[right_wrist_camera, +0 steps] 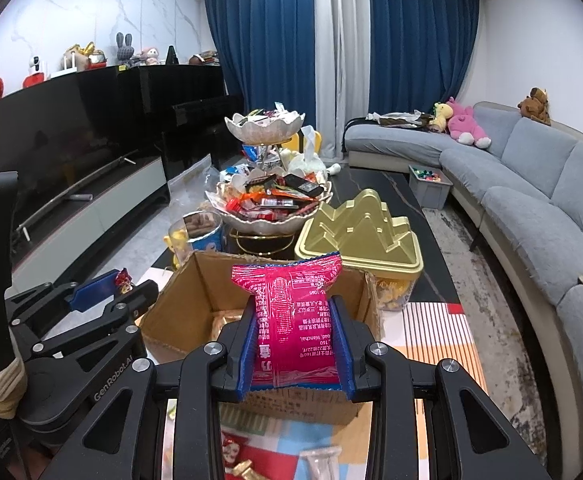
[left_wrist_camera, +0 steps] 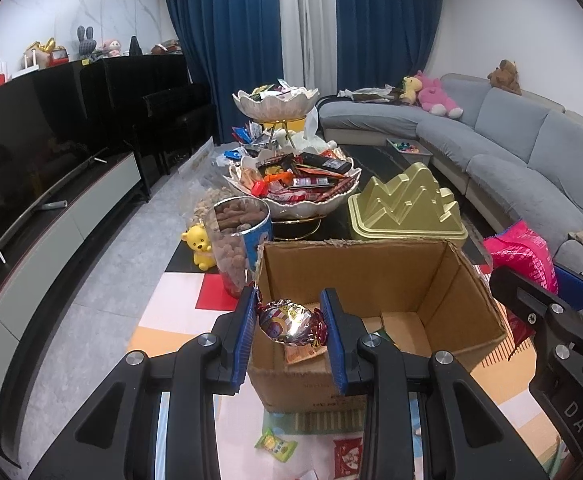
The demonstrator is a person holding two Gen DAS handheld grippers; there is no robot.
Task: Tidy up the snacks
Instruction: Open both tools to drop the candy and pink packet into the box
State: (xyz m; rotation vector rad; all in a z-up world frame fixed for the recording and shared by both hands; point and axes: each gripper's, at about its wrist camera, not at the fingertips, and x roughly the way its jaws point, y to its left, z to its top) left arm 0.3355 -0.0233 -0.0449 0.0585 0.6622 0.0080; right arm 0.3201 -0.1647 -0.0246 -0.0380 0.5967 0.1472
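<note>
In the left wrist view, the left gripper point(left_wrist_camera: 291, 320) sits low in the middle of the frame, its blue pads clamped on a foil-wrapped candy point(left_wrist_camera: 291, 322) that hangs over the near left corner of an open cardboard box point(left_wrist_camera: 443, 276). A few flat wrappers lie on the box floor behind the candy. At the right edge of that frame the right gripper point(left_wrist_camera: 571, 284) shows from the side, with a pink snack packet point(left_wrist_camera: 519, 252) in its jaws. In the right wrist view, the right gripper point(right_wrist_camera: 297, 344) fills the lower centre and grips that pink snack packet point(right_wrist_camera: 291, 320) upright between its pads, above the near wall of the cardboard box point(right_wrist_camera: 187, 296). Beyond the box, toward the centre of both frames, stand a gold mountain-shaped tin point(left_wrist_camera: 405, 208), a tub of brown snacks point(left_wrist_camera: 239, 240) and a tiered shell-shaped dish point(left_wrist_camera: 291, 188) heaped with wrapped sweets, all on a dark coffee table point(right_wrist_camera: 375, 188). Loose wrapped snacks point(left_wrist_camera: 275, 444) lie on the colourful mat at the bottom of the left view, in front of the box. A grey sofa point(right_wrist_camera: 531, 184) curves along the right side.
</note>
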